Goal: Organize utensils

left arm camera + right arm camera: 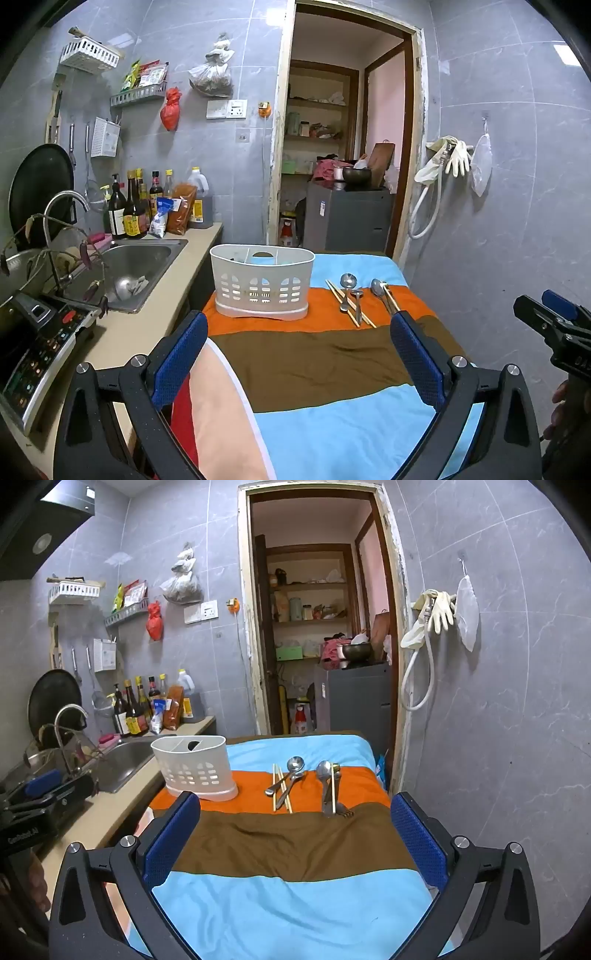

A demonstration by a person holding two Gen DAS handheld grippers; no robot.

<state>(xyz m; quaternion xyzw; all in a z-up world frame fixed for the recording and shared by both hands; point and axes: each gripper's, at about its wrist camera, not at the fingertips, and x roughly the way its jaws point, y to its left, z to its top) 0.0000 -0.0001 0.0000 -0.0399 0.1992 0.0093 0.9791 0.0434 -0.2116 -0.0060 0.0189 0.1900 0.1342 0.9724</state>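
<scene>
A striped cloth (pixel 295 849) in blue, brown and orange bands fills the lower half of both views, running from the bottom edge up to the doorway (pixel 317 627) at centre. Left of it a steel sink (pixel 140 266) sits in the counter, with bottles (pixel 133 206) behind it at middle left.

On the orange band stands a white slotted utensil holder (pixel 262 282), upright, its long side across the frame; dividers split the inside, and what lies in it cannot be made out.

To its right the utensils lie flat in two groups, near each other but apart. The left group (pixel 286 782): a spoon with bowl toward the top of the frame and handle slanting down-left, crossed by chopsticks running roughly top to bottom. The right group (pixel 330 786): a spoon, bowl up, handle pointing down the frame, a chopstick alongside, and fork tines at the lower end.

The left gripper (pixel 299 343) hangs at bottom centre, jaws spread wide, nothing between them. The right gripper (pixel 295 825) likewise: jaws spread, empty, above the brown band
</scene>
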